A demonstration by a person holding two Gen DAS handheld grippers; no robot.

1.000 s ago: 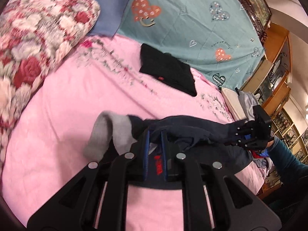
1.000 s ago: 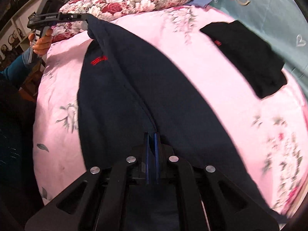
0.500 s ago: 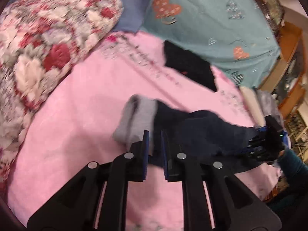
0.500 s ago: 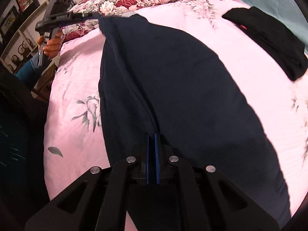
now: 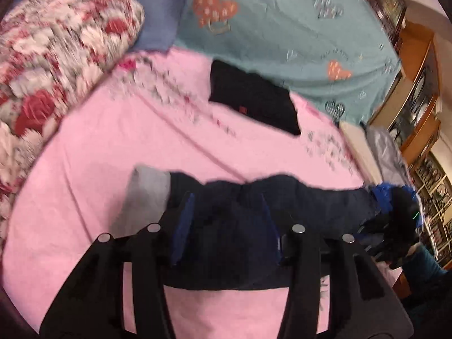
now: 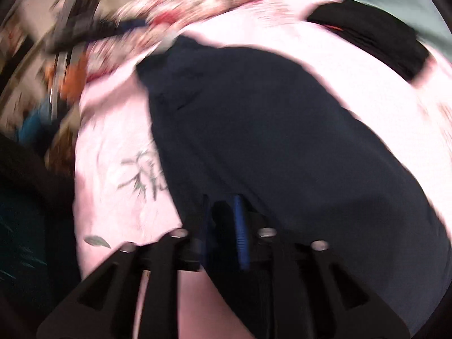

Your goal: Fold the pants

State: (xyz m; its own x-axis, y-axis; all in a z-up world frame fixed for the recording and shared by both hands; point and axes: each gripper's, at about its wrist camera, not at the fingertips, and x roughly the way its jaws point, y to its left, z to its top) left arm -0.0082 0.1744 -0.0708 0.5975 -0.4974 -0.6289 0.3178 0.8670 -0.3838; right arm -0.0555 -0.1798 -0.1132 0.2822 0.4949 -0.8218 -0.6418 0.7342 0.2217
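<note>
Two grippers work over dark navy pants (image 5: 234,226) that lie flat on a pink sheet (image 5: 113,147) on the bed. The left gripper (image 5: 226,226) sits over one end of the pants, by a grey band (image 5: 147,192) of cloth at that end; its jaws are opening, the blue pads (image 5: 183,226) standing apart with the navy cloth between them, not pinched. The right gripper (image 6: 223,226) is at the other end of the pants (image 6: 282,127); its jaws are opening too, with a narrow gap between the blue pads (image 6: 240,231) and dark cloth under and between them, and the blur leaves it unclear whether the pads touch it. In the left view the right gripper (image 5: 395,212) shows at the far right end of the pants. In the right view the left gripper (image 6: 76,28) is a blurred shape at upper left, held by a hand (image 6: 73,82). A folded black garment (image 5: 254,99) lies well apart from the pants on the sheet, near a teal cover (image 5: 282,28) with hearts. A floral pillow (image 5: 56,56) lies at the left.
</note>
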